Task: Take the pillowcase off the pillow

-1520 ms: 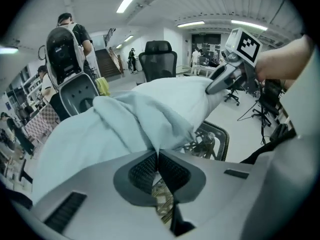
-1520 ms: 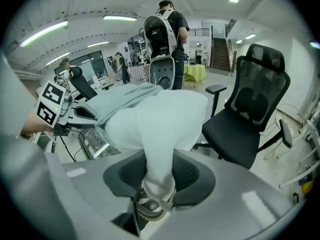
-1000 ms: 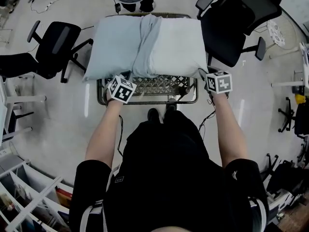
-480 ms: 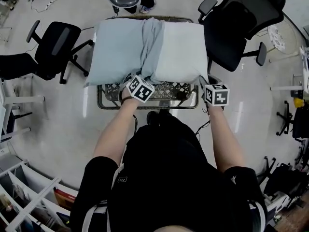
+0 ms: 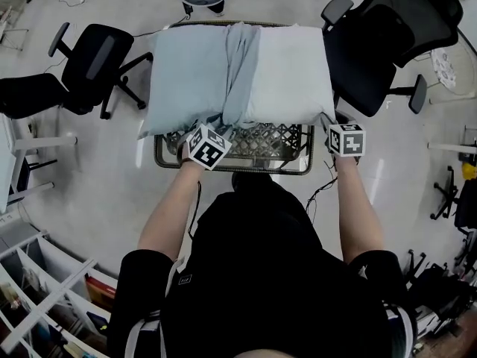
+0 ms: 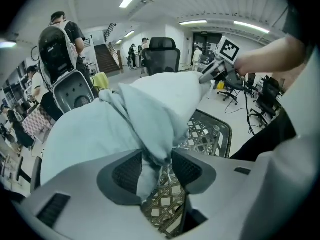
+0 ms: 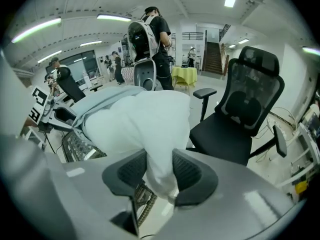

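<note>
— What has moved?
— My left gripper [image 6: 156, 166] has been sliding from the near corner to the bunched middle of the pale blue cloth pillowcase [image 5: 190, 69]. Its jaws have just been closing and are pinching that gather.
— And the right?
— My right gripper [image 7: 159, 171] is clamping the near corner of the soft white rectangular pillow [image 5: 291, 69], jaws narrow and just easing slightly. The pillowcase is covering the half beyond my left fingers [image 6: 125, 171], over the woven lattice basket [image 5: 276, 136].
</note>
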Action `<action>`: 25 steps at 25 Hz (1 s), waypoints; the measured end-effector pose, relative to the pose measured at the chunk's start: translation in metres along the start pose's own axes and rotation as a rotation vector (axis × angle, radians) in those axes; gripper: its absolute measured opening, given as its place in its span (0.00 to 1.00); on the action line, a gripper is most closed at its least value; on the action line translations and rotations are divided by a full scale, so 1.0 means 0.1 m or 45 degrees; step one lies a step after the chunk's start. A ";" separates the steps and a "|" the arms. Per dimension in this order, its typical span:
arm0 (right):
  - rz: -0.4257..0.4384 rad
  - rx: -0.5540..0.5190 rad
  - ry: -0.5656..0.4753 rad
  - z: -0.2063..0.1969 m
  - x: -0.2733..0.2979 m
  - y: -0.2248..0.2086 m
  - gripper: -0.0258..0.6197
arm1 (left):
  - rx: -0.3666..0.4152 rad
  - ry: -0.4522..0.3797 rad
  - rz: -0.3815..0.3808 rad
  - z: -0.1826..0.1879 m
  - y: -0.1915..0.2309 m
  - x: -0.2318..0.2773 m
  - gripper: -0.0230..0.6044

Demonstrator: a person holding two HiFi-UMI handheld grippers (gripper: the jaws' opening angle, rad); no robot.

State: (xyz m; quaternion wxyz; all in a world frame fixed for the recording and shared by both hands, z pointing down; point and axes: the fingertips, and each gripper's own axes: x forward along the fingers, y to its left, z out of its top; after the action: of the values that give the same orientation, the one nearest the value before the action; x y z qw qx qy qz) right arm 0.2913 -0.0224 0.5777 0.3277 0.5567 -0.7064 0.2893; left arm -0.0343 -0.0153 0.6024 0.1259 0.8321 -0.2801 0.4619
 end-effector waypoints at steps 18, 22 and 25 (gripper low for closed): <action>0.223 -1.222 0.217 -0.15 0.91 1.65 0.49 | -0.177 0.065 0.245 -0.30 0.48 -0.01 0.09; 0.243 -1.231 0.210 -0.11 0.81 1.59 0.27 | -0.198 0.108 0.280 -0.49 0.64 -0.18 0.05; 0.339 -1.223 0.221 -0.15 0.65 1.57 0.21 | -0.304 0.102 0.270 -0.68 0.73 -0.30 0.05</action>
State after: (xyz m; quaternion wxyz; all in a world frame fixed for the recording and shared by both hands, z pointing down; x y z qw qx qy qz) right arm 0.1293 -0.0158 0.6313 0.5646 0.2223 -0.7947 0.0161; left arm -0.1369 -0.0318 0.6102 0.1856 0.7580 -0.4140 0.4687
